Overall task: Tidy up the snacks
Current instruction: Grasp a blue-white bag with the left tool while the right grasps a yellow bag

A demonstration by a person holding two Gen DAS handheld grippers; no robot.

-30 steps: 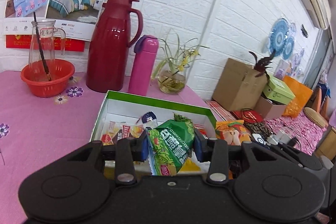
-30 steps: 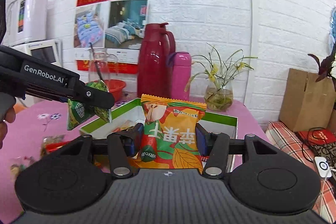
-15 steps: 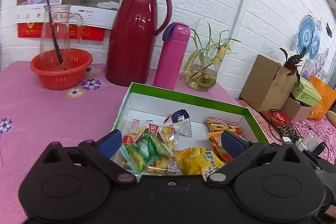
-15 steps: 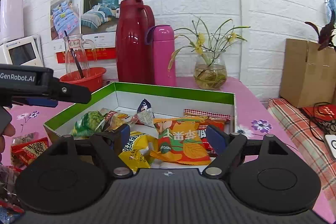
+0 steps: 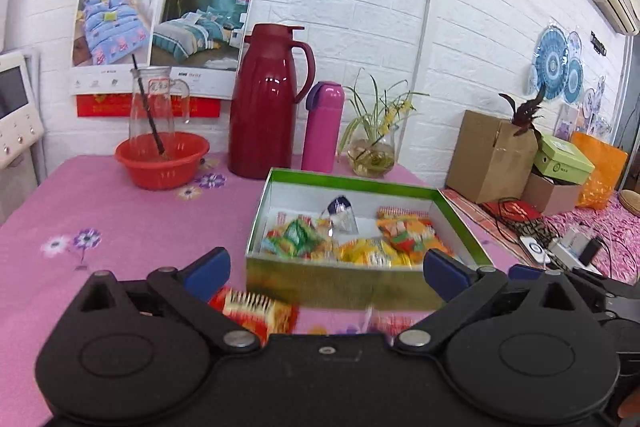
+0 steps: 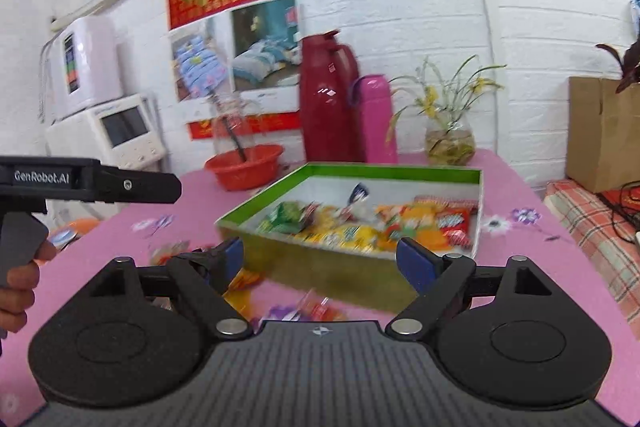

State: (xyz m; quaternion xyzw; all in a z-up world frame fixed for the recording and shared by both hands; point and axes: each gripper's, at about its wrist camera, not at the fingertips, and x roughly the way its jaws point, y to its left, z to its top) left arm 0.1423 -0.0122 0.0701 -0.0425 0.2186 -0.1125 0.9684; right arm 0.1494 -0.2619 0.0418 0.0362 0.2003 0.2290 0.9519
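Observation:
A green-rimmed box [image 5: 362,185] [image 6: 390,171] on the pink table holds several snack packets, among them a green one [image 5: 298,233] [image 6: 286,215] and an orange one [image 5: 408,235] [image 6: 404,219]. My left gripper [image 5: 326,269] stands open, short of the box's front wall, with nothing between its fingers. A red and yellow packet [image 5: 254,311] lies on the cloth just under its left finger. My right gripper [image 6: 320,259] is open and empty too, in front of the box. Loose packets [image 6: 316,309] lie blurred on the cloth below it. The left gripper's body [image 6: 90,183] shows at the right wrist view's left edge, held by a hand.
Behind the box stand a red basin with a glass jug [image 5: 162,157], a dark red thermos jug [image 5: 268,103], a pink flask [image 5: 322,127] and a plant vase [image 5: 370,157]. Cardboard boxes [image 5: 494,155] and cables lie off the table's right side.
Both grippers opened and dropped their packets, the green one from the left and the orange one from the right, into the box. Both then drew back to the near side of the box.

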